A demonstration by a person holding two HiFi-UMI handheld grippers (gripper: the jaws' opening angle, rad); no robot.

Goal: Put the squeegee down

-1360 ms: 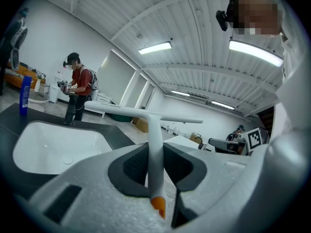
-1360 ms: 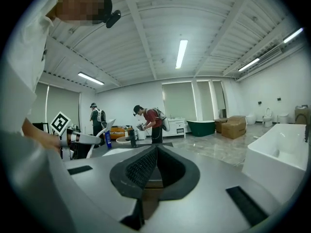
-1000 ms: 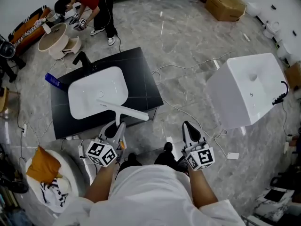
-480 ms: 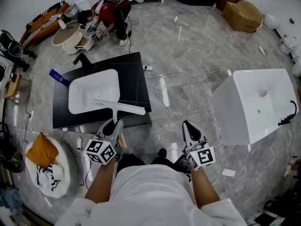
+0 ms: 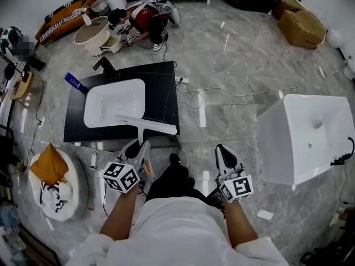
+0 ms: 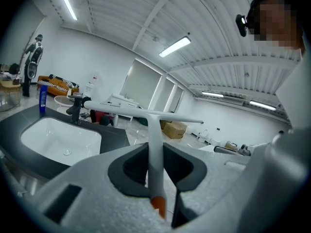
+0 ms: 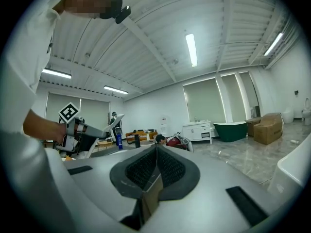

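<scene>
A white sink (image 5: 105, 101) in a black counter (image 5: 163, 87) lay just ahead of the left gripper (image 5: 137, 147), with a blue bottle (image 5: 73, 82) at its far left corner; a big white basin (image 5: 308, 137) stood right of the right gripper (image 5: 222, 150); a person (image 5: 145, 16) crouched well beyond

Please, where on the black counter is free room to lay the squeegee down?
The widest bare strip of the black counter lies right of the white basin, up to the counter's right edge. A narrower strip runs in front of the basin, by the squeegee held in the left gripper. The back left is crowded: faucet and blue bottle.
</scene>
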